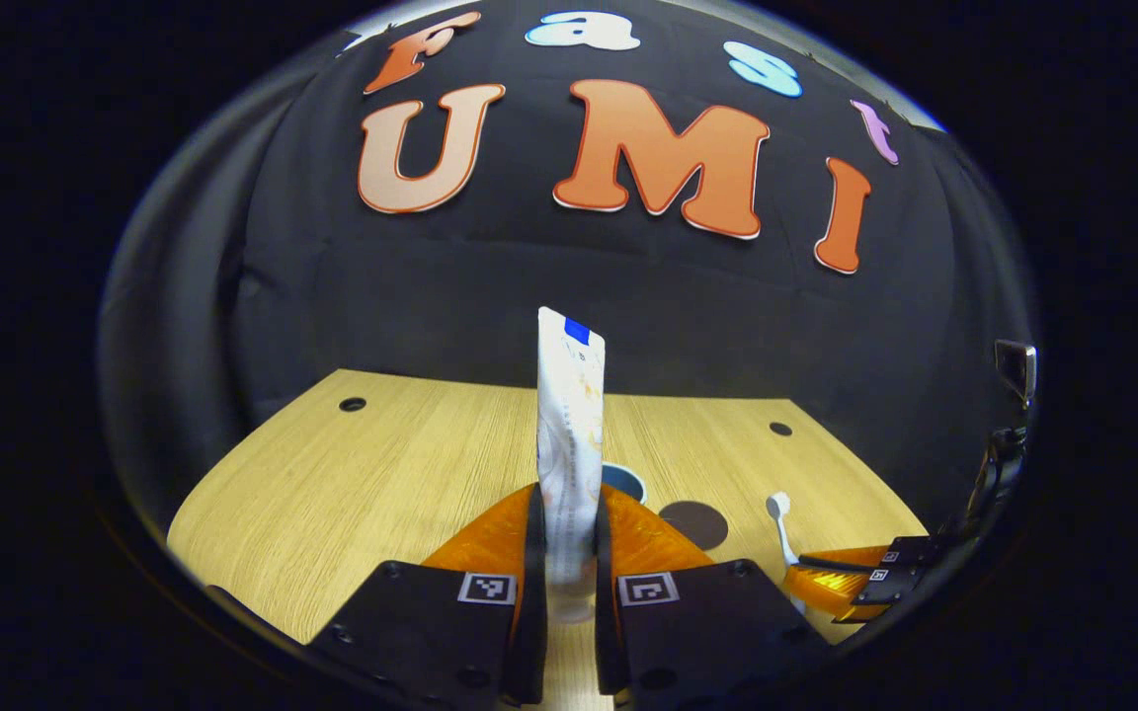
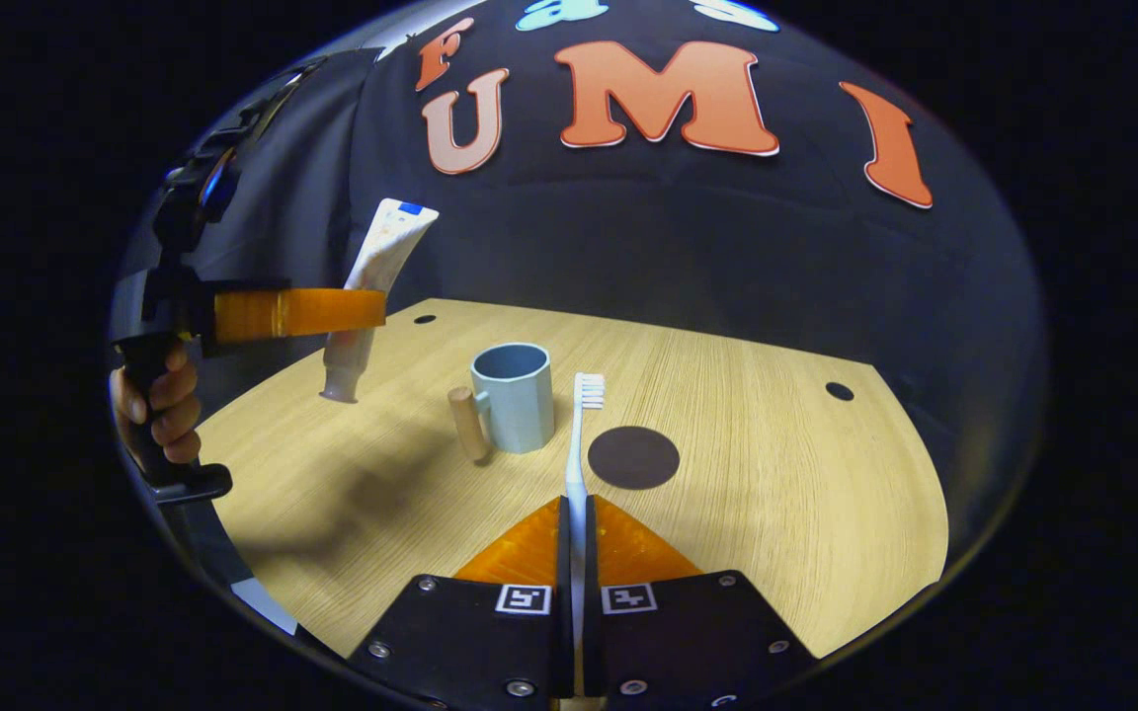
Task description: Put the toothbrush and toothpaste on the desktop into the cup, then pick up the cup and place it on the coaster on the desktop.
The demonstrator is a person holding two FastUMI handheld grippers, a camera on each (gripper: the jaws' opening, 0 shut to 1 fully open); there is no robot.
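My left gripper (image 1: 569,538) is shut on a white toothpaste tube (image 1: 569,434) that stands upright between its fingers, cap down. Behind the tube peeks the blue cup (image 1: 625,482), with the dark round coaster (image 1: 693,523) to its right. My right gripper (image 2: 576,523) is shut on a white toothbrush (image 2: 582,434), bristles up and forward. In the right gripper view the blue cup (image 2: 514,397) with a wooden handle stands on the table, the coaster (image 2: 633,457) lies just right of it, and the left gripper (image 2: 357,311) holds the tube (image 2: 371,296) above the table at left.
The wooden desktop (image 2: 776,474) has small round holes near its back corners. A hand (image 2: 159,410) grips the left gripper's handle at the left edge. The right gripper (image 1: 831,583) with the toothbrush (image 1: 781,528) shows at the lower right of the left gripper view.
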